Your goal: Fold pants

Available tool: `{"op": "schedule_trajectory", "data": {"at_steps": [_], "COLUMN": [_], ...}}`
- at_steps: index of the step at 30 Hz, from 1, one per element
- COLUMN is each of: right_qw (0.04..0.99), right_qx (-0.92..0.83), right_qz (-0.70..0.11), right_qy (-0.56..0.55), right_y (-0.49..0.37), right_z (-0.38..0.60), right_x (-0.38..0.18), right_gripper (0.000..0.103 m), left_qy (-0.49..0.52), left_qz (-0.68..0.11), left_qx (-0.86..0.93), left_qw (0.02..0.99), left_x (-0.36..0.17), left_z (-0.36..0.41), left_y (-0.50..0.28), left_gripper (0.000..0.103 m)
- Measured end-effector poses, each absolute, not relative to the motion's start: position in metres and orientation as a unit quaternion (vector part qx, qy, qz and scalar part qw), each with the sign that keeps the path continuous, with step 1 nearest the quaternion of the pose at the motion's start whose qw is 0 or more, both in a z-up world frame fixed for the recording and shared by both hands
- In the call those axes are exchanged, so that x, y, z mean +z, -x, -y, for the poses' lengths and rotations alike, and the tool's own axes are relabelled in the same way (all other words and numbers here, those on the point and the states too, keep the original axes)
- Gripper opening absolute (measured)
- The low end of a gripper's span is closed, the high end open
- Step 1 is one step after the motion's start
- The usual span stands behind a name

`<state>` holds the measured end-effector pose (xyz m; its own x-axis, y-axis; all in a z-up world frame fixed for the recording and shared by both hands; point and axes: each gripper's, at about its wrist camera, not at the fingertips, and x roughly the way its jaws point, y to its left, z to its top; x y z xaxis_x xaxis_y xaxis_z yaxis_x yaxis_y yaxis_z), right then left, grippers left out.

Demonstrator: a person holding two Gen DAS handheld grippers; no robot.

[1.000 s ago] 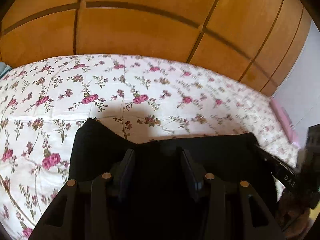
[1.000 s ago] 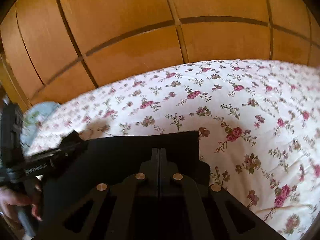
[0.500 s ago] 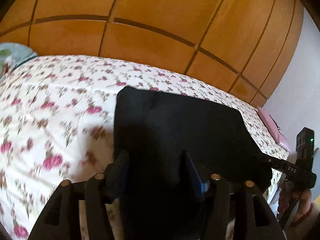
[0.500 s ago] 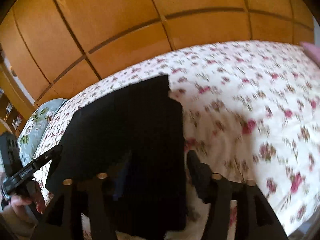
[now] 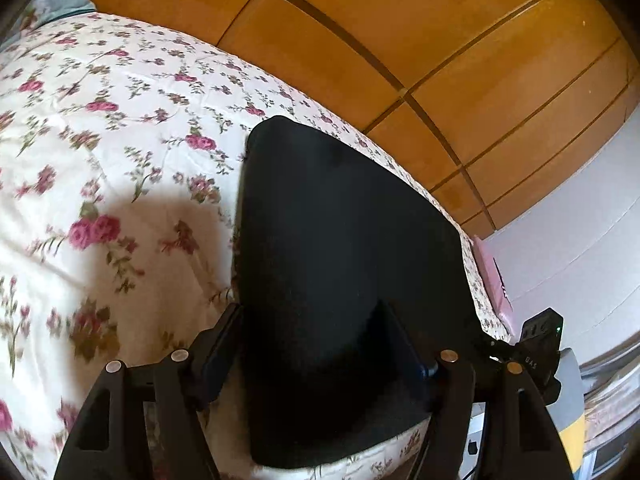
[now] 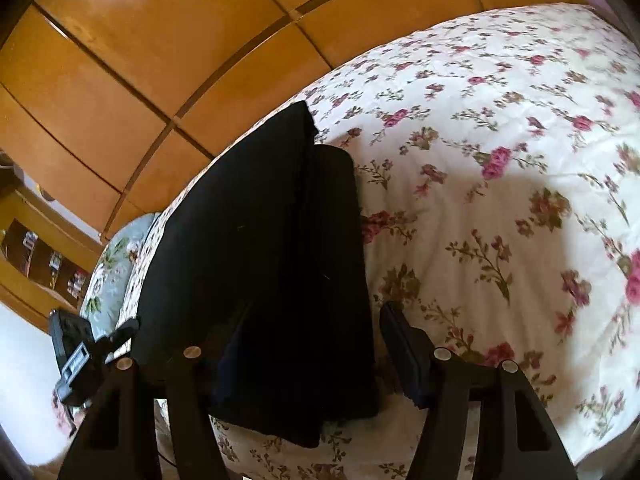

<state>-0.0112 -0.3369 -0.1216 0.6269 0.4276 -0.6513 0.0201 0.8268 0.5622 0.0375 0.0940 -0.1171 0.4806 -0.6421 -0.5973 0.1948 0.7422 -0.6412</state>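
Left gripper (image 5: 316, 344): black plastic fingers spread wide apart, nothing pinched; the black pants (image 5: 344, 264) lie on the bed between and beyond them. Right gripper (image 6: 316, 340) likewise spread, its fingers either side of the pants' near right edge, not clamped. In the left view, the right gripper's side carries small white lettering, seen backwards and too blurred to read with any certainty, plus a tiny green light.

Pants: folded into a flat, matte black slab w/ rounded far corner; in the right view two layers show, the upper one stepped back from the lower along the right edge. Near end sits at the mattress edge.

Under them, a bedsheet (image 5: 120, 140), cream w/ pink roses & green sprigs, slightly wrinkled. Far left in the right view, a pale floral pillow (image 6: 116, 268). Behind, a glossy orange-brown wood panel wall (image 5: 400, 28) w/ dark grooves.
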Motion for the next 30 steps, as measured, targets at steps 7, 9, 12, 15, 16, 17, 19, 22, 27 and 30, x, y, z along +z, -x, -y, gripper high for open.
{"op": "schedule_trajectory", "data": {"at_steps": [7, 9, 12, 15, 16, 17, 19, 22, 27, 30], "right_qw": [0.854, 0.861, 0.878, 0.894, 0.9, 0.906, 0.913, 0.923, 0.934, 0.935], "right_qx": [0.134, 0.138, 0.134, 0.13, 0.129, 0.129, 0.131, 0.133, 0.127, 0.119], "right_qz": [-0.417, -0.41, -0.397, -0.378, -0.368, -0.358, -0.343, -0.318, -0.289, -0.285], "right_qy": [-0.281, -0.266, -0.231, -0.204, -0.195, -0.186, -0.176, -0.172, -0.17, -0.172], "right_y": [0.002, 0.004, 0.004, 0.003, 0.002, 0.0, -0.003, -0.023, -0.084, -0.127], "right_z": [0.336, 0.332, 0.325, 0.317, 0.316, 0.316, 0.319, 0.323, 0.334, 0.338], "right_x": [-0.126, -0.12, -0.107, -0.091, -0.085, -0.079, -0.072, -0.064, -0.058, -0.061], "right_gripper": [0.056, 0.047, 0.043, 0.041, 0.041, 0.041, 0.041, 0.041, 0.041, 0.041], "left_qy": [0.249, 0.229, 0.199, 0.195, 0.187, 0.177, 0.16, 0.132, 0.109, 0.086], "left_qz": [-0.448, -0.439, -0.416, -0.394, -0.384, -0.372, -0.348, -0.312, -0.297, -0.294], "left_qx": [-0.265, -0.266, -0.266, -0.271, -0.27, -0.269, -0.269, -0.266, -0.242, -0.225], "left_qw": [0.817, 0.827, 0.846, 0.856, 0.863, 0.87, 0.884, 0.902, 0.917, 0.925], "left_x": [-0.125, -0.117, -0.095, -0.075, -0.068, -0.06, -0.048, -0.036, -0.031, -0.035], "left_z": [-0.083, -0.08, -0.074, -0.07, -0.066, -0.062, -0.056, -0.049, -0.029, -0.017], "left_y": [-0.05, -0.045, -0.04, -0.043, -0.044, -0.046, -0.051, -0.063, -0.121, -0.161], "left_gripper": [0.07, 0.056, 0.037, 0.033, 0.033, 0.033, 0.032, 0.032, 0.033, 0.033]}}
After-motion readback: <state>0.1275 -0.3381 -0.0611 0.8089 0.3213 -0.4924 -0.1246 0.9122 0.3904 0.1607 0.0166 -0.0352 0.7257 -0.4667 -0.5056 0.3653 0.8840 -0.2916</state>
